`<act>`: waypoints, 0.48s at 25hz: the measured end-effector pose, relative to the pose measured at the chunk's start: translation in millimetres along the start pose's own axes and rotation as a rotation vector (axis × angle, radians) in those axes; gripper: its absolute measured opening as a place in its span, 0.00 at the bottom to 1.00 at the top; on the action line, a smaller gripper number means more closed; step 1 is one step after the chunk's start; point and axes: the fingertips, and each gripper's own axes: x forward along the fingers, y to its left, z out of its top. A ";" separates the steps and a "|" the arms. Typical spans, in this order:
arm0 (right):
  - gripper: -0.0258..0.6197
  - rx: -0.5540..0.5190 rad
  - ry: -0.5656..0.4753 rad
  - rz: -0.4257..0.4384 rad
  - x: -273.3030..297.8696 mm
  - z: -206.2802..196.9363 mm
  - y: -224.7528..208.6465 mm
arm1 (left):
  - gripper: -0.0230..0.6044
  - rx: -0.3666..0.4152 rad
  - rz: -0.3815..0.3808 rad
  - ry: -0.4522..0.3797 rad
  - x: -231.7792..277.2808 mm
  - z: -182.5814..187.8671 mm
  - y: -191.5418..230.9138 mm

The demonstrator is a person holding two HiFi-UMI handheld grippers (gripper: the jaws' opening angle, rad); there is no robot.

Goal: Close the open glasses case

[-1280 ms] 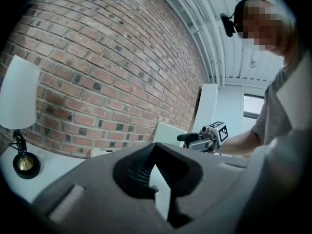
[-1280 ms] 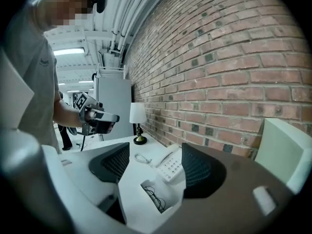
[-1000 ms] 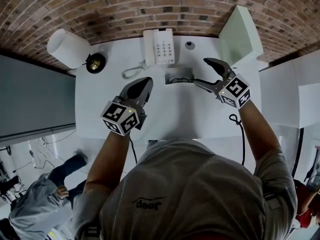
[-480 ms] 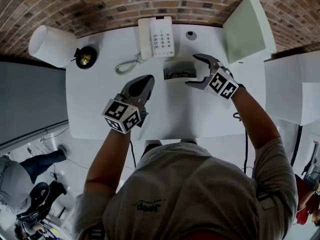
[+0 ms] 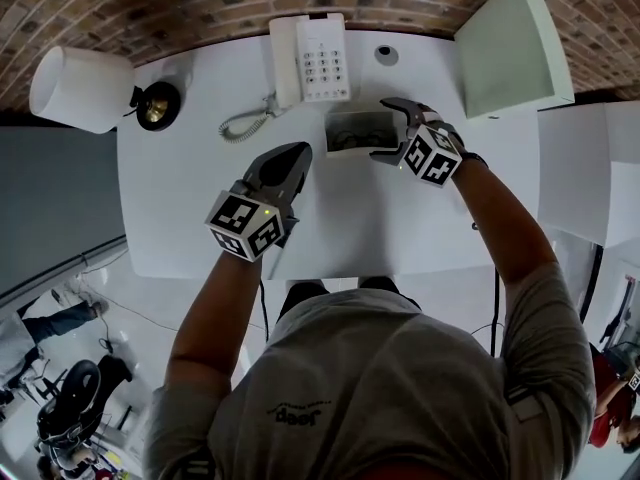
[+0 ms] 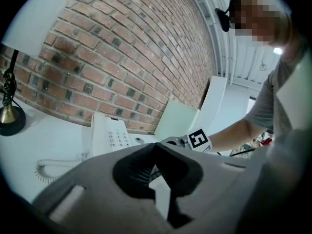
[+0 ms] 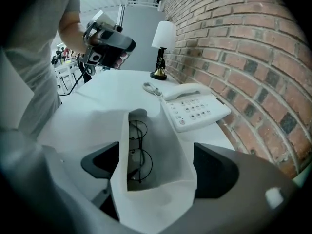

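Grey short-sleeved T-shirt (image 5: pixel 370 388), small dark print (image 5: pixel 295 413). Left gripper (image 5: pixel 293 154) and right gripper (image 5: pixel 384 129) grey; each has a black-white marker cube (image 5: pixel 245 225) and a black cable (image 5: pixel 264 313).

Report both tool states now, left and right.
Left tool: closed, holding nothing.
Right tool: open, jaws have just been opening; glasses case sits between them, not gripped.

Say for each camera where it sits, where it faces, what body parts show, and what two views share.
Head view: on the head, steeply down at the table; forearms, left claw, right claw show.
Left gripper view: on the left claw, along shut jaws toward the brick wall; right forearm shows.
Right gripper view: on the right claw, down into the glasses case between jaws just opened wider; left arm shows.
Gripper views share the telephone.
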 end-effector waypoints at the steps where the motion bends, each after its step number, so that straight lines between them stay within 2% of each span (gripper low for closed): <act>1: 0.78 -0.007 0.009 -0.001 2.9 -2.4 -0.5 | 0.03 0.000 -0.001 0.001 0.2 -1.6 0.2; 8: 0.82 -0.022 0.030 0.018 11.1 -6.8 -6.3 | 0.03 -0.003 -0.006 0.005 0.1 -10.8 0.6; 12: 0.81 -0.022 0.038 0.030 11.8 -6.8 -5.5 | 0.03 -0.004 -0.007 0.006 -0.5 -13.2 -0.1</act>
